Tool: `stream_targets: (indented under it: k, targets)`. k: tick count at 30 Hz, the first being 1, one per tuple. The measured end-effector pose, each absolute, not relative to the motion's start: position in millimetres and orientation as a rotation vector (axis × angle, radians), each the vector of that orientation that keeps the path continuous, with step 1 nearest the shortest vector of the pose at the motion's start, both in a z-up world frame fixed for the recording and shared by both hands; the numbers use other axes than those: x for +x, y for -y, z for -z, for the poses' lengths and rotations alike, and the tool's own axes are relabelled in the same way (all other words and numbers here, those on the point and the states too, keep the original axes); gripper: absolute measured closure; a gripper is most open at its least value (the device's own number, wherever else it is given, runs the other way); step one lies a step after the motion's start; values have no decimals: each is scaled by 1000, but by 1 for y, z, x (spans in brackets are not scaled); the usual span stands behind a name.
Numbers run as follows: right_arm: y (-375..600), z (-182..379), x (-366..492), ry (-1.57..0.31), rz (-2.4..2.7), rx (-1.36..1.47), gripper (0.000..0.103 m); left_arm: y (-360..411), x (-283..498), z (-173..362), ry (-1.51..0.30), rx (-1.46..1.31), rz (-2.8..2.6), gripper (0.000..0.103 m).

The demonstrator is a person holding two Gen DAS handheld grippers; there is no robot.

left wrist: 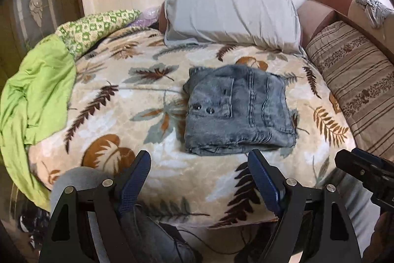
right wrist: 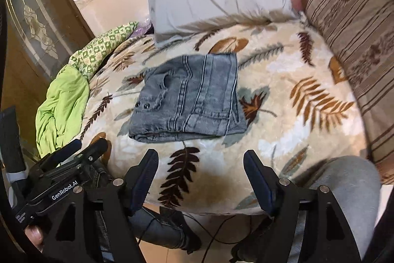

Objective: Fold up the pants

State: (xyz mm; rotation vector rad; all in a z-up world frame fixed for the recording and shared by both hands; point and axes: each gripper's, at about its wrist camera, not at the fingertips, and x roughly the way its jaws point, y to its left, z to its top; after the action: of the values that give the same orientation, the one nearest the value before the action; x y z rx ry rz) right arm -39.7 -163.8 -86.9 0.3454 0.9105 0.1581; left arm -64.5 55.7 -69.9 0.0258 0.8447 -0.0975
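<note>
The jeans (left wrist: 236, 110) lay folded into a thick square bundle on the bed (left wrist: 123, 115), resting on the leaf-print blanket (left wrist: 152, 164), two dark buttons showing near the left edge. The left hand-held gripper (left wrist: 199, 164) hung just short of the bundle's near edge, blue-padded fingers (left wrist: 134, 179) spread wide and gripping nothing. At the far right, the right hand-held gripper (left wrist: 364, 171) poked in, apart from the denim, its jaws not readable from here. Beyond the jeans sat a grey pillow (left wrist: 231, 14) against the wall, a striped cushion (left wrist: 354, 80) on the right, and a green sheet (left wrist: 34, 95) bunched on the left.
</note>
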Motion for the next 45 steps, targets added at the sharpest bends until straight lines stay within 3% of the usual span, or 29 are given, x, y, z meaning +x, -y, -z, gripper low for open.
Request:
stream_targets:
  k: [17,45]
  targets:
    - [165,29,-68,-874,-105,290,27,-69,-130,-13,-796,21,91,21]
    - [157,30,-66,-856,-98,223,26,-64,-116,-5,-825,82,77,21]
